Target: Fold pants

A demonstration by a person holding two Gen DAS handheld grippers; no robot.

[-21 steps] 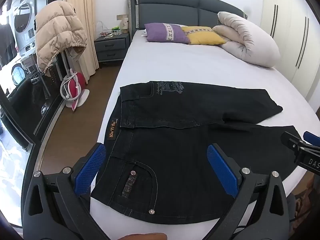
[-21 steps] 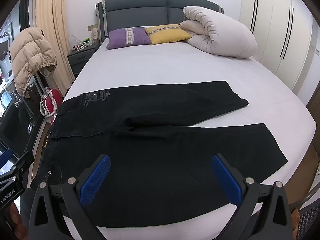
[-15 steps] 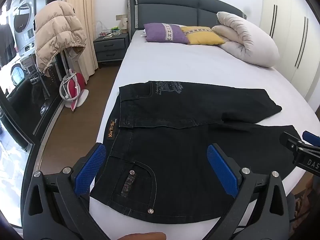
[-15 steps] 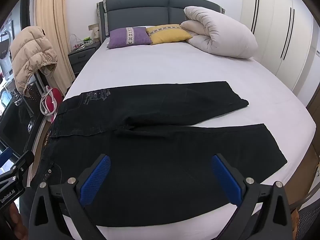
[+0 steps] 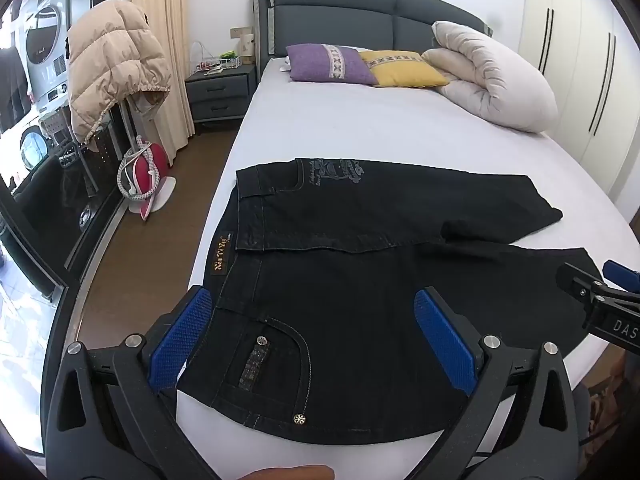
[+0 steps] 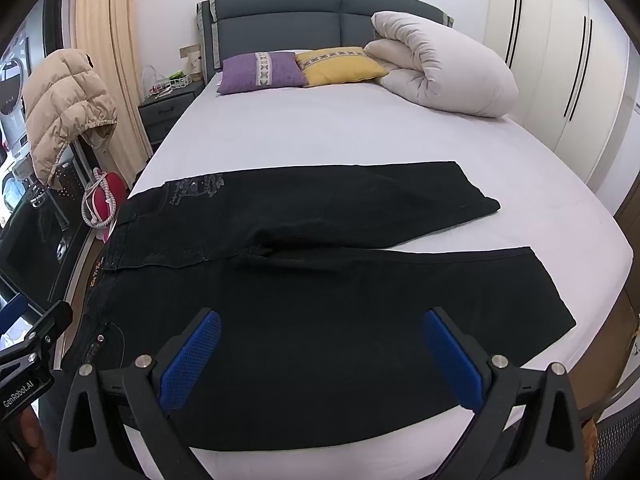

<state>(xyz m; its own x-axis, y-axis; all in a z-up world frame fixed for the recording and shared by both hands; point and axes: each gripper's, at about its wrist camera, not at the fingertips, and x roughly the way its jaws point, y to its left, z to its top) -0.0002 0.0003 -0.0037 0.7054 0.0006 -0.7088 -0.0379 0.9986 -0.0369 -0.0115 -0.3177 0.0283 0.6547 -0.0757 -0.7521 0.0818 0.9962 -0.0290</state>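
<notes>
Left wrist view: the left hand-held gripper (image 5: 312,340) is wide open and holds nothing. Just ahead of it the pants (image 5: 360,272) lie flat on the bed (image 5: 360,128), waist end under its left finger, probably spread out so they fold easily. The right hand-held gripper (image 5: 600,304) is cut off at the edge.

Right wrist view: the right hand-held gripper (image 6: 320,360) is wide open too, and empty. The pants (image 6: 320,280) legs stretch ahead and right. Its near edge hides behind the fingers.
</notes>
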